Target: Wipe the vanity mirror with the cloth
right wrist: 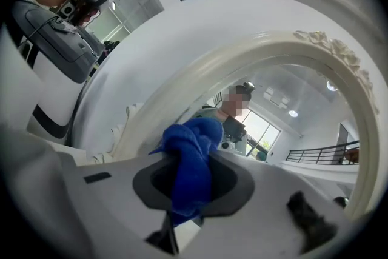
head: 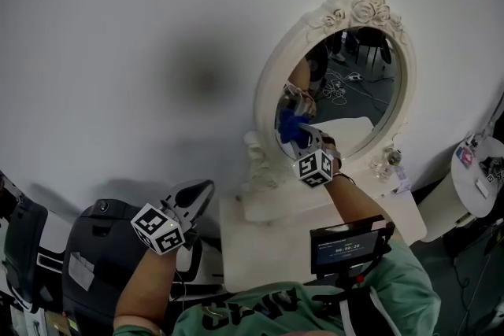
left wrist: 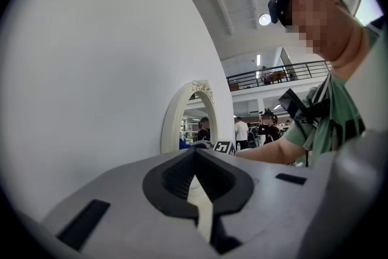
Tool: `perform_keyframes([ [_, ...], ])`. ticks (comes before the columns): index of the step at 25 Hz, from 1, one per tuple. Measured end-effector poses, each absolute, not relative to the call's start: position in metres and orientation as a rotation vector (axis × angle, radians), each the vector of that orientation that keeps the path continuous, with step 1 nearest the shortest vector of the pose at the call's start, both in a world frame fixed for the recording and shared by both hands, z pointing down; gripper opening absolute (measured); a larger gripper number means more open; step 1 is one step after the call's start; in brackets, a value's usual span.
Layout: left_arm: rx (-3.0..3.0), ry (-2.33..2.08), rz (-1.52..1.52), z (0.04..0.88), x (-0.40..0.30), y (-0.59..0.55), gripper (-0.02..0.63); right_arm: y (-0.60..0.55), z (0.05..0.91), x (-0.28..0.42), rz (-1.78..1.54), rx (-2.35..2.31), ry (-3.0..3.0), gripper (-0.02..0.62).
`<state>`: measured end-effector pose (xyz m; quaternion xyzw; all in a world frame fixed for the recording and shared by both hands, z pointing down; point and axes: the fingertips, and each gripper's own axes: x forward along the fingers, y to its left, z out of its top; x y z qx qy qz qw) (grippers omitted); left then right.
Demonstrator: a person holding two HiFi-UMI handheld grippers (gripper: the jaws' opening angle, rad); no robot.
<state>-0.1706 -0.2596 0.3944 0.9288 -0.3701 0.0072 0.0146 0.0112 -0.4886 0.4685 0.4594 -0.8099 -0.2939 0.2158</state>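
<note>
Mirror (head: 364, 90) being borne on a white table (head: 260, 248), blue cloth (head: 291, 124) being clamped in the right gripper's (head: 299, 134) jaws at the glass's lower left (beside the frame), left gripper (head: 205, 186) being held low, well apart, jaws together on nothing.

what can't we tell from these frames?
1. Cloth contact: in the head view the blue cloth merges with its reflection in the vanity mirror; in the right gripper view its own bulk hides the touching face.
2. Head view: small items beside the mirror base are too small to identify.
3. Head view: text on the chest screen is too small.
</note>
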Motion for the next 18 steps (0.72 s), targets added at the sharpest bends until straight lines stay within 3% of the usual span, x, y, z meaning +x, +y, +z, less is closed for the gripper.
perform_keyframes([
  [11,2.905,-1.131,0.036,0.394,-0.159,-0.264,0.006,-0.534,0.472,0.243,-0.537,1.716,-1.945,0.071],
  [18,2.910,-1.119,0.046,0.394,-0.153,-0.266,0.006,-0.550,0.475,0.334,-0.397,1.892,-1.782,0.071],
])
